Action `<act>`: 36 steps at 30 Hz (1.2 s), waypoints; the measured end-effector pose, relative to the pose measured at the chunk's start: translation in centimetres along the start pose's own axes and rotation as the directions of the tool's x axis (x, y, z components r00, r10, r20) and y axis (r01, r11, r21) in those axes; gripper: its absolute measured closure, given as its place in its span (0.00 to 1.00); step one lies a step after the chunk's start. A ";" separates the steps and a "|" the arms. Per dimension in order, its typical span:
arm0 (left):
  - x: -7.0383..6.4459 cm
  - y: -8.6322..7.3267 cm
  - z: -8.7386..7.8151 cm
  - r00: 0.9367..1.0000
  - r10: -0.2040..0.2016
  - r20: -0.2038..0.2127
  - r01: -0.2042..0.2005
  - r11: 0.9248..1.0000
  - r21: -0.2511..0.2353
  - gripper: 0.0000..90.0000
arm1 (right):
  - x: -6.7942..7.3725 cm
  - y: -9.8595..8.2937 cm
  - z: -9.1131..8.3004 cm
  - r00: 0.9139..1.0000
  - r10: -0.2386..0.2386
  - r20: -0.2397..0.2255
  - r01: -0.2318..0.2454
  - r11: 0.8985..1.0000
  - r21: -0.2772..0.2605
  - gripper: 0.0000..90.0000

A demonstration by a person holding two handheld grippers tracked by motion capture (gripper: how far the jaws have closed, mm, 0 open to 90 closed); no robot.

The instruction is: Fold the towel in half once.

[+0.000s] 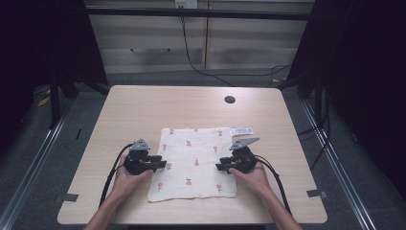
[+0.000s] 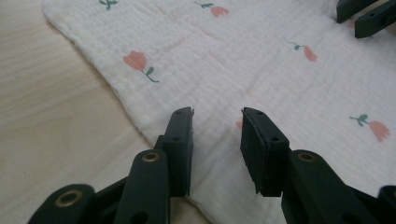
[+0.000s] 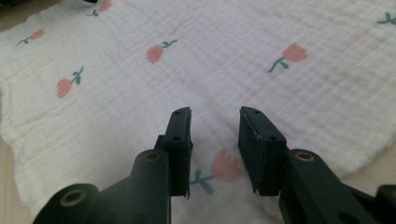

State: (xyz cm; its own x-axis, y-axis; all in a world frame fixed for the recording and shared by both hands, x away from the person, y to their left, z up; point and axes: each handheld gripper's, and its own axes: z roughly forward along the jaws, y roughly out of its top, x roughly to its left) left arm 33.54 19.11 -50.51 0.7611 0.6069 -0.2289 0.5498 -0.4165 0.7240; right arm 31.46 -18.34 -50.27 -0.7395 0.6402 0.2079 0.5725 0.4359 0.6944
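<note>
A white cloth (image 1: 194, 163) printed with small pink tulips lies flat on the wooden table (image 1: 143, 110). My left gripper (image 1: 164, 165) hovers over the cloth's left edge, jaws open with nothing between them; its own view shows the cloth (image 2: 261, 65) under its tips (image 2: 216, 114). My right gripper (image 1: 219, 167) is at the cloth's right edge, also open and empty, above the fabric (image 3: 187, 70) in its own view (image 3: 215, 112). The two grippers point toward each other. The right gripper's jaw tips (image 2: 366, 14) appear far off in the left gripper view.
A small white label (image 1: 242, 131) lies just beyond the cloth's far right corner. A dark round cable hole (image 1: 230, 99) sits in the table's far side. Black frame posts and cables stand behind the table.
</note>
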 end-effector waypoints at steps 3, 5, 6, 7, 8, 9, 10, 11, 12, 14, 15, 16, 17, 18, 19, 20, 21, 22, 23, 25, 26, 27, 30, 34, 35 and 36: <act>-1.3 -0.4 -0.3 1.000 0.026 -0.004 -0.026 0.999 0.022 0.71 | 1.2 -1.0 -0.7 0.999 -0.032 -0.003 0.032 0.999 0.001 0.71; -1.8 -0.6 -0.5 1.000 0.029 0.008 -0.029 0.999 0.032 0.71 | 1.4 -1.2 -0.9 0.999 -0.032 -0.007 0.032 0.999 0.000 0.71; -2.0 -0.8 -0.7 1.000 0.020 0.011 -0.020 0.999 0.031 0.71 | 1.6 -1.4 -1.1 0.999 -0.031 -0.008 0.031 1.000 0.003 0.71; -2.1 -1.0 -0.8 1.000 0.008 0.021 -0.009 1.000 0.028 0.71 | 1.8 -1.7 -1.3 0.999 -0.025 -0.022 0.026 1.000 0.005 0.72; -2.3 -1.2 -1.0 1.000 0.013 0.023 -0.014 0.999 0.029 0.71 | 1.9 -1.8 -1.4 0.999 -0.027 -0.022 0.027 1.000 0.009 0.72; -2.6 -1.5 -1.2 1.000 0.023 0.014 -0.024 0.999 0.027 0.72 | 2.3 -2.2 -1.7 0.999 -0.027 -0.034 0.027 1.000 0.006 0.71; -2.9 -1.7 -1.4 1.000 0.031 0.000 -0.031 0.999 0.027 0.72 | 2.3 -2.2 -1.7 0.999 -0.027 -0.034 0.027 1.000 0.006 0.71; -3.2 -1.8 -1.5 0.999 0.052 -0.007 -0.052 0.998 0.031 0.71 | 2.4 -2.4 -1.8 0.999 -0.025 -0.039 0.025 1.000 0.006 0.71; -3.5 -2.0 -1.6 0.998 0.061 0.001 -0.061 0.998 0.036 0.71 | 2.7 -2.5 -1.9 0.999 -0.035 -0.037 0.035 0.999 0.004 0.71; -3.6 -2.2 -1.9 0.999 0.052 0.014 -0.053 0.998 0.038 0.68 | 3.5 -2.8 -2.0 0.997 -0.064 -0.035 0.064 0.998 0.009 0.70; -3.7 -2.2 -2.0 0.998 0.068 0.012 -0.069 0.997 0.032 0.65 | 3.8 -2.9 -2.0 0.997 -0.069 -0.038 0.069 0.998 0.009 0.70; -3.7 -2.1 -2.0 0.997 0.078 0.010 -0.078 0.997 0.021 0.63 | 4.0 -2.9 -2.1 0.997 -0.070 -0.038 0.071 0.997 0.011 0.70; -3.6 -1.8 -2.0 0.997 0.077 0.019 -0.077 0.997 0.012 0.63 | 4.0 -2.9 -2.0 0.997 -0.069 -0.042 0.069 0.998 0.009 0.68; -3.5 -1.4 -1.9 0.997 0.072 0.019 -0.072 0.997 0.003 0.63 | 3.6 -2.8 -1.9 0.996 -0.045 -0.075 0.046 0.999 0.002 0.65; -3.1 -0.9 -1.3 0.998 0.063 0.011 -0.063 0.998 0.000 0.63 | 3.5 -2.7 -2.0 0.996 -0.051 -0.074 0.051 0.999 -0.006 0.65; -3.1 -0.9 -1.3 0.998 0.063 0.011 -0.063 0.998 0.000 0.63 | 3.5 -2.7 -2.0 0.996 -0.051 -0.074 0.051 0.999 -0.006 0.65; -2.8 -0.8 -0.8 0.999 0.054 0.008 -0.054 0.999 0.004 0.63 | 3.2 -2.5 -2.0 0.997 -0.042 -0.069 0.041 0.999 -0.018 0.64; -2.6 -0.8 -0.4 0.999 0.048 0.003 -0.048 0.999 0.020 0.64 | 2.7 -2.1 -2.2 0.998 -0.032 -0.060 0.031 0.999 -0.029 0.64; -2.4 -0.8 -0.2 0.999 0.052 0.005 -0.052 0.999 0.011 0.65 | 2.1 -1.6 -2.5 0.999 -0.022 -0.049 0.020 0.999 -0.046 0.64; -2.2 -0.7 -0.3 0.999 0.046 -0.001 -0.046 0.999 0.011 0.66 | 0.6 -0.6 -2.9 1.000 -0.003 -0.015 0.001 0.997 -0.073 0.64; -2.2 -0.8 -0.3 0.999 0.051 -0.005 -0.051 0.999 0.008 0.66 | 0.0 0.0 -3.1 1.000 0.000 0.023 0.002 0.997 -0.076 0.64; -2.2 -0.9 -0.4 0.999 0.054 -0.003 -0.054 0.999 0.004 0.65 | -0.7 0.5 -3.0 0.999 -0.003 0.038 0.006 0.996 -0.087 0.64; -2.4 -1.0 -0.3 0.997 0.070 -0.014 -0.070 0.998 0.002 0.65 | -2.8 2.0 -2.4 0.996 0.019 0.083 -0.013 0.997 -0.080 0.64; -2.2 -1.1 -0.4 0.997 0.072 -0.005 -0.072 0.997 -0.008 0.65 | -5.3 3.0 -1.6 0.989 0.068 0.130 -0.059 0.996 -0.074 0.65; -2.1 -1.2 -0.4 0.998 0.056 0.005 -0.056 0.998 -0.014 0.65 | -6.4 3.2 -0.7 0.984 0.081 0.161 -0.075 0.996 -0.045 0.67; -2.0 -1.2 -0.4 0.999 0.052 0.012 -0.052 0.999 -0.016 0.65 | -6.4 3.2 -0.7 0.984 0.081 0.161 -0.075 0.996 -0.045 0.67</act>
State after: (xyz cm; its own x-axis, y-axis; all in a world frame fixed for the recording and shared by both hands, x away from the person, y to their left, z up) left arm 31.23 18.66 -50.63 0.7927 0.5765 -0.1983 0.5041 -0.4368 0.7451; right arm 37.77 -21.54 -48.88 -0.6241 0.7669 0.1497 0.6095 0.3579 0.7074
